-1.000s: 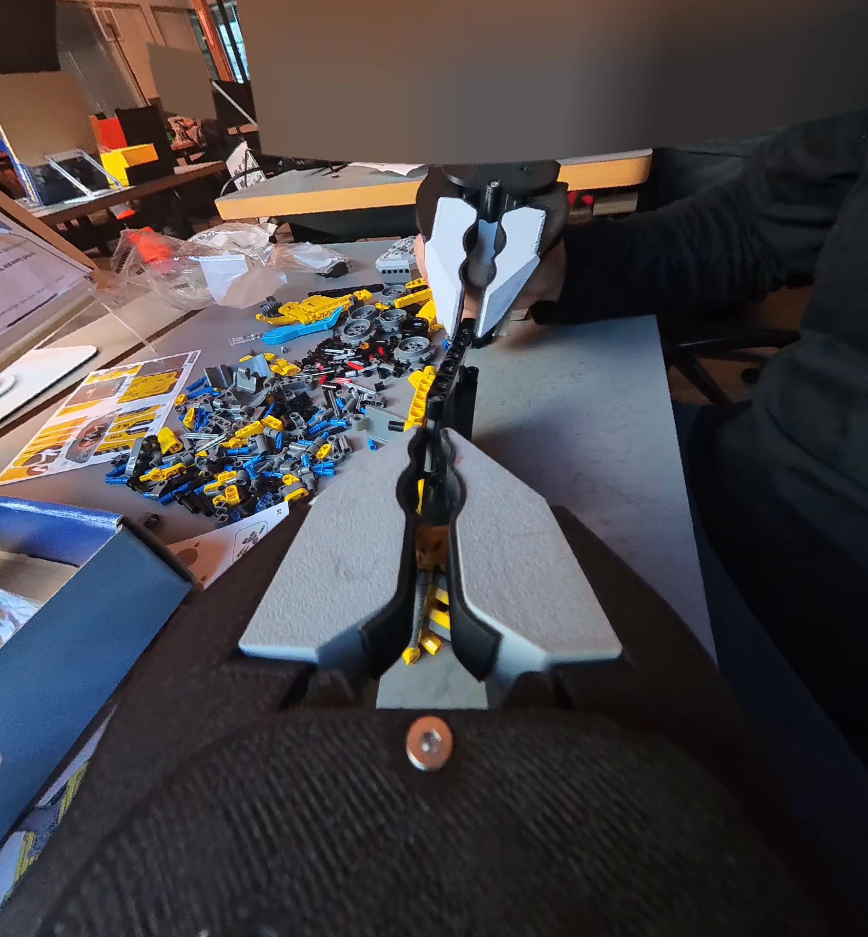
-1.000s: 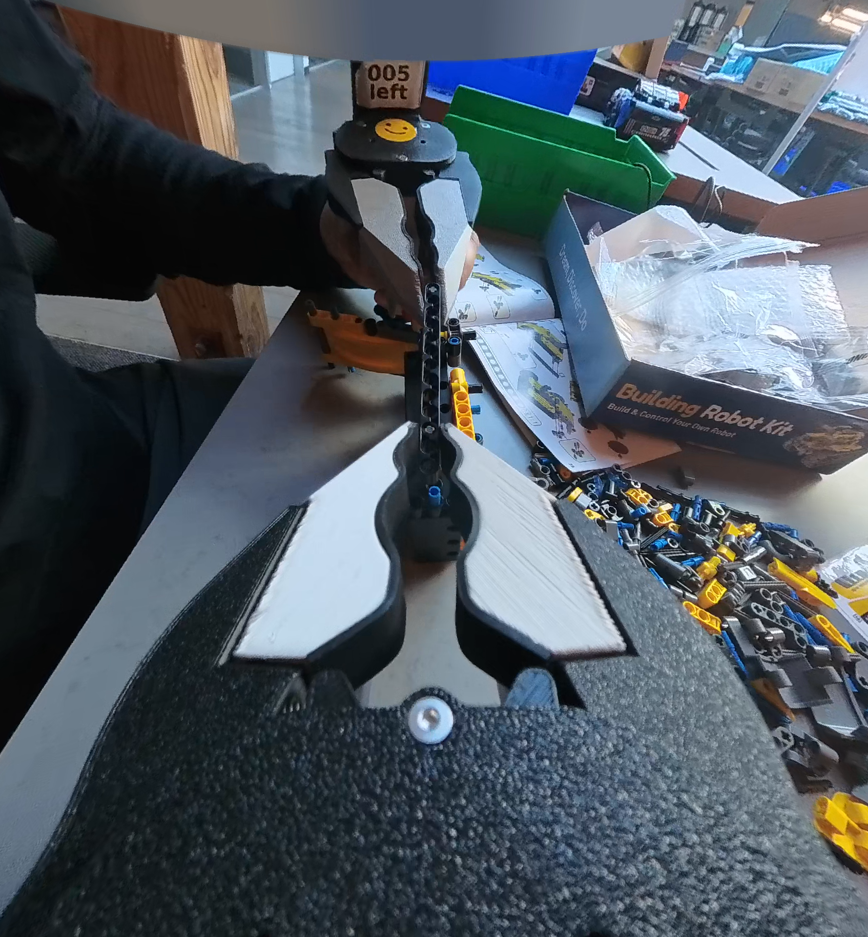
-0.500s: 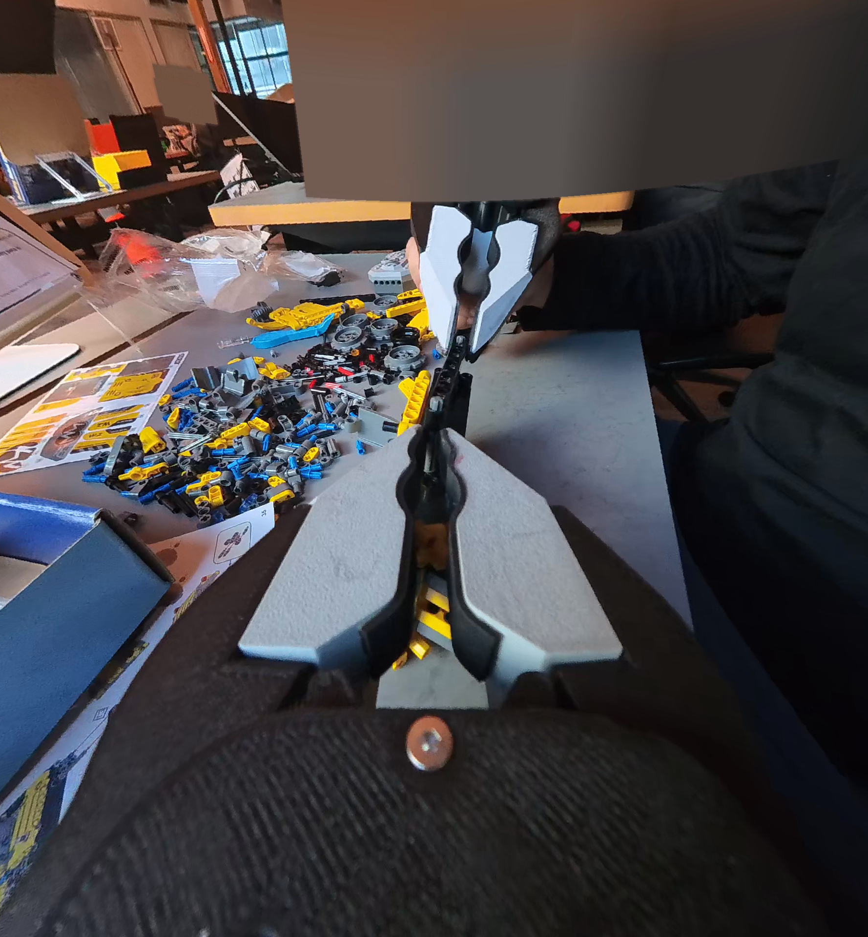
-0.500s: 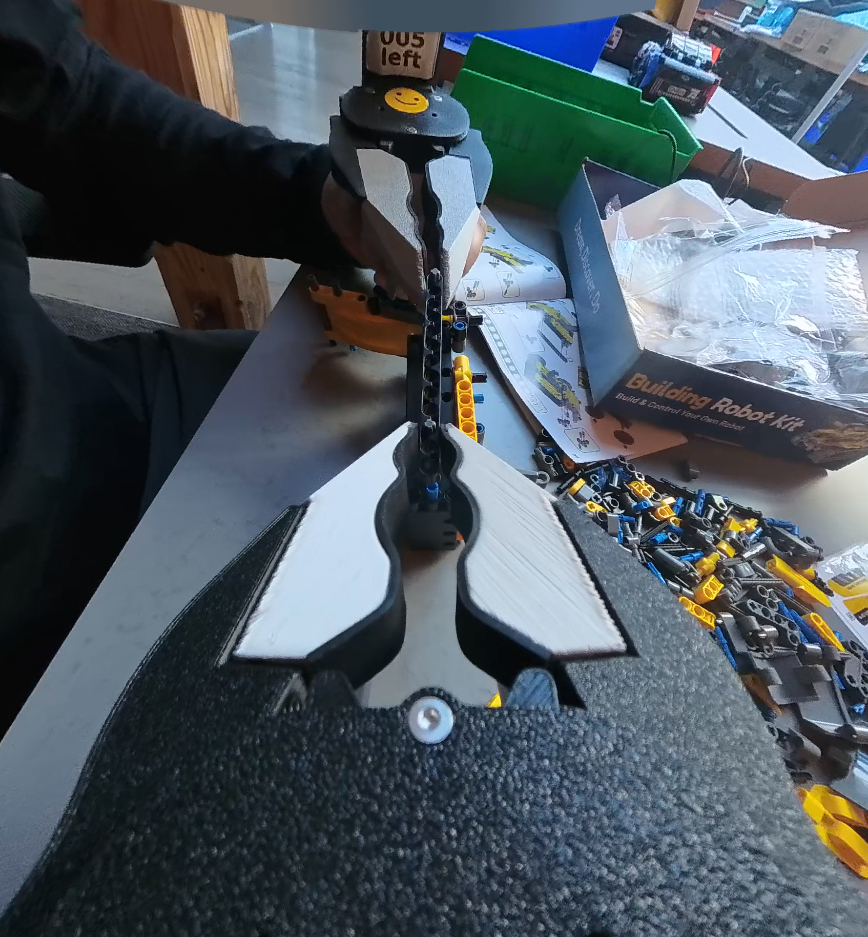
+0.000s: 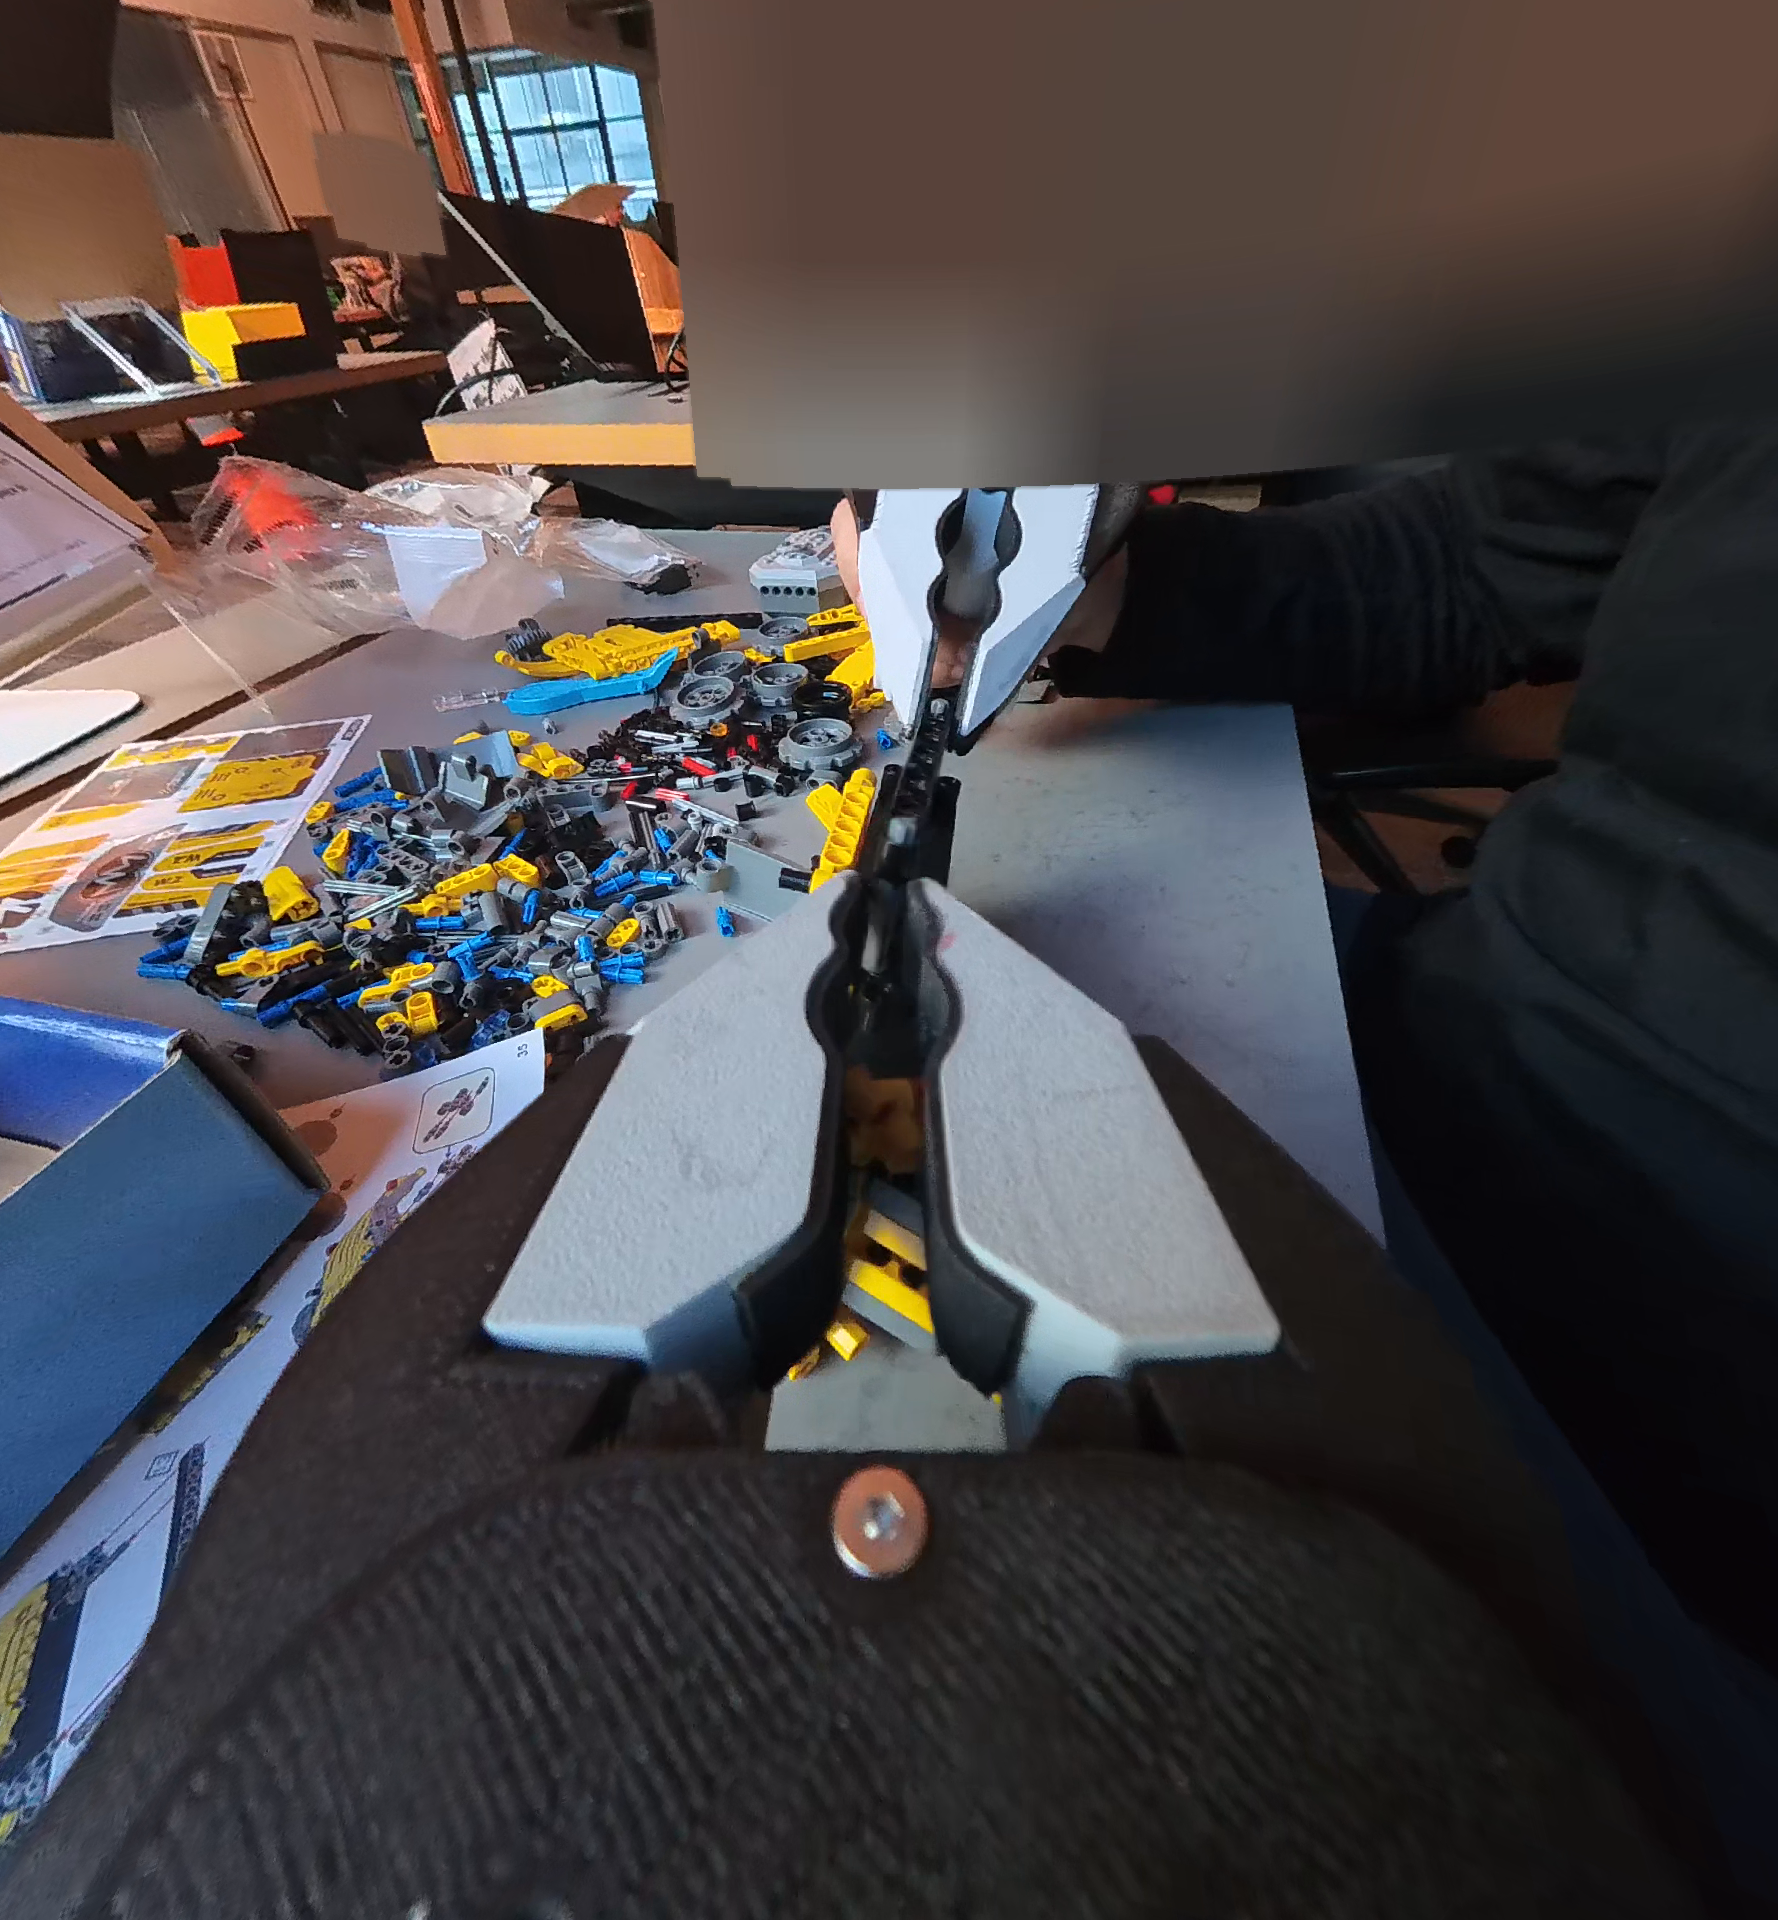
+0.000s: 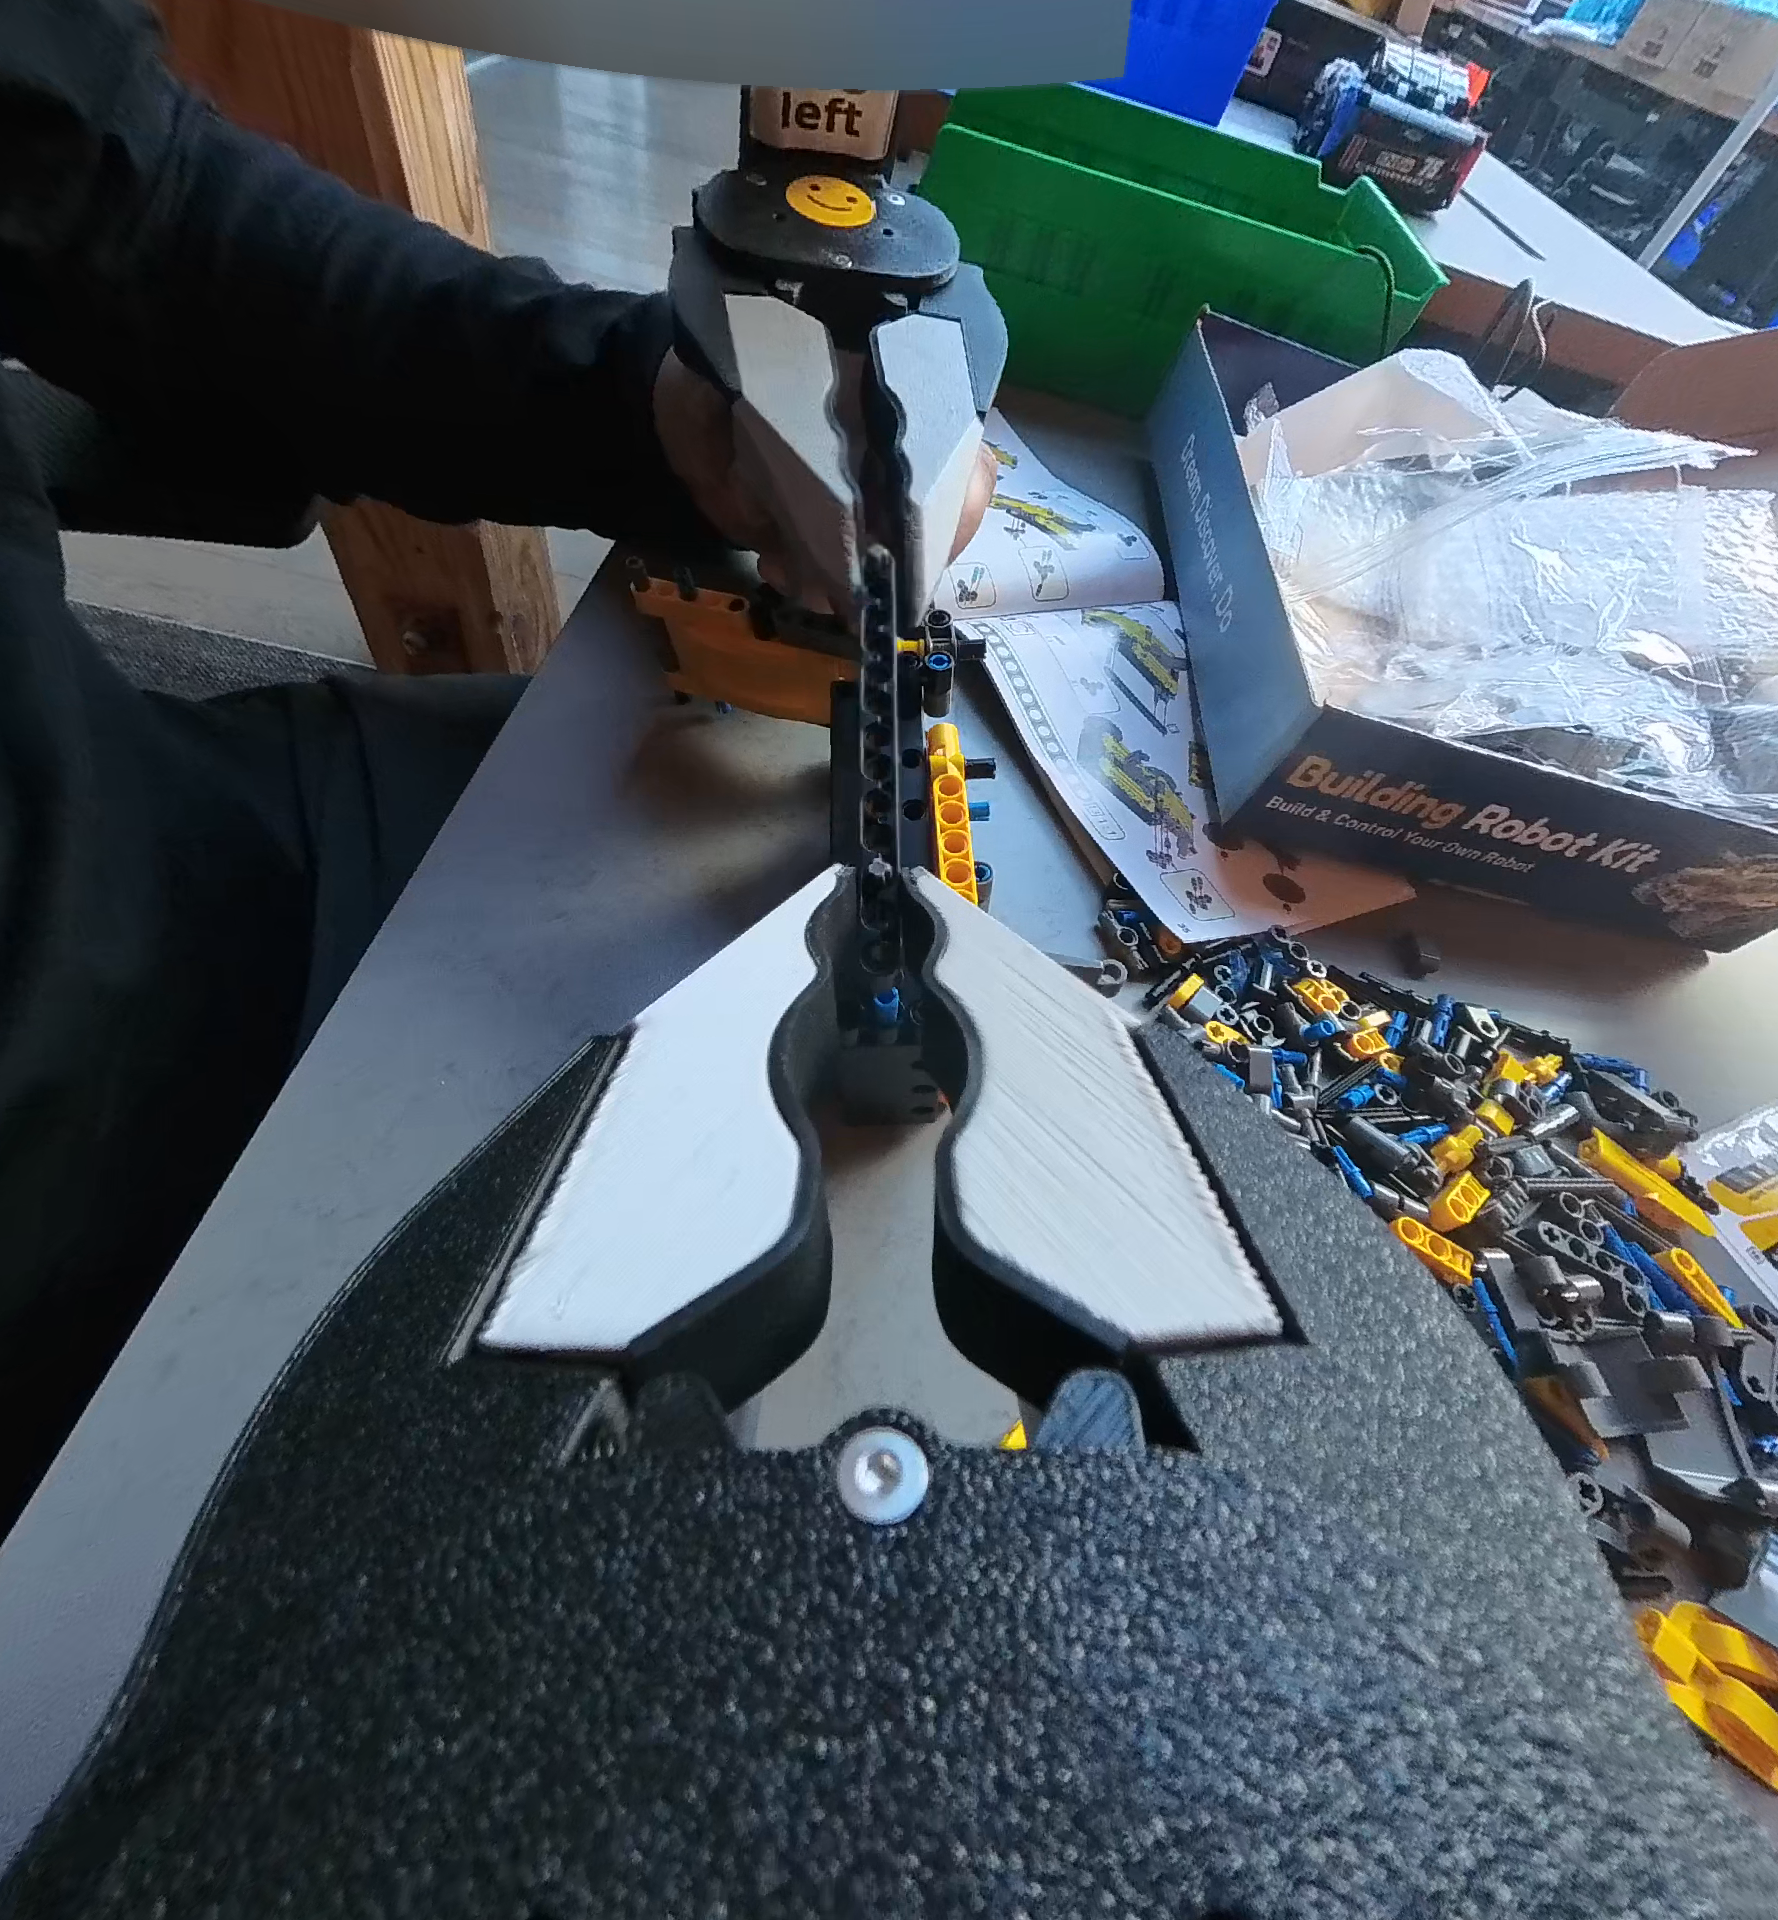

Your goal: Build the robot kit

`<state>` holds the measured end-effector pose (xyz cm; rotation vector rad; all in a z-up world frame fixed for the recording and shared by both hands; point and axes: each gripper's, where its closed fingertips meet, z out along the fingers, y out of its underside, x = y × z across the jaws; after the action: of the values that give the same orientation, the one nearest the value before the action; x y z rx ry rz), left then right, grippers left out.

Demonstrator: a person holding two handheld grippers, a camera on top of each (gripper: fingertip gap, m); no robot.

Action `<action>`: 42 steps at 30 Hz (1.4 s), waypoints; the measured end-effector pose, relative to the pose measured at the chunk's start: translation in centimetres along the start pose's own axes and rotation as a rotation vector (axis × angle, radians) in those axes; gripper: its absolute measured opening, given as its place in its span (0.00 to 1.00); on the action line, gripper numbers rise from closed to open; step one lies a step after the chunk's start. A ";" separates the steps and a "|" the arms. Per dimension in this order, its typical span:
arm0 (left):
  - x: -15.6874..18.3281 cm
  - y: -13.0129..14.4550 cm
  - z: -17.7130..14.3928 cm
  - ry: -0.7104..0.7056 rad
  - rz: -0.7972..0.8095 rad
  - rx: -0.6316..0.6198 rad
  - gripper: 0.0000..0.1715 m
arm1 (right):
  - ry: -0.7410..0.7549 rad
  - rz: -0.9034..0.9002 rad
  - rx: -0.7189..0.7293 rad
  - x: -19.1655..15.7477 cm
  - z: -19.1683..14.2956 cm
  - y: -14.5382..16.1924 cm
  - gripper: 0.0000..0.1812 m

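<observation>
A black perforated beam assembly with a yellow beam on its side spans between both grippers just above the grey table. My left gripper is shut on its near end; yellow parts show between the fingers. The right gripper faces it and is shut on the far end. In the right wrist view my right gripper is shut on the assembly, and the left gripper clamps the other end. An orange-yellow block hangs off the assembly by the left gripper.
A pile of loose black, yellow, blue and grey parts with wheels covers the table. A blue kit box, instruction sheets, plastic bags and a green bin stand around. A person's dark sleeves flank the table edge. Left tips to right tips: about 7 cm.
Both grippers stay shut on the assembly. The left wrist view has shifted slightly, so the blue box has slid lower and left in frame. The pair has barely moved.
</observation>
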<state>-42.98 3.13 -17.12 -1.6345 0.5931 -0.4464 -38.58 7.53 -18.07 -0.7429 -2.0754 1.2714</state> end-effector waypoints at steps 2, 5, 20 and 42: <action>0.1 0.0 -0.1 0.009 0.000 0.000 0.06 | -0.003 0.003 -0.009 0.0 0.1 0.1 0.04; 0.2 0.0 -0.3 0.012 -0.003 0.003 0.06 | 0.002 -0.007 -0.037 -0.1 0.4 0.5 0.04; 0.1 0.6 0.0 -0.022 0.059 -0.079 0.04 | 0.007 -0.015 -0.070 -0.1 0.6 0.9 0.04; 0.0 0.6 0.1 -0.011 0.090 -0.065 0.02 | 0.014 -0.013 -0.152 0.1 4.6 -3.6 0.16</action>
<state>-42.96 3.12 -17.70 -1.6641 0.6762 -0.3551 -42.51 3.52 -16.43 -0.8015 -2.1799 1.1068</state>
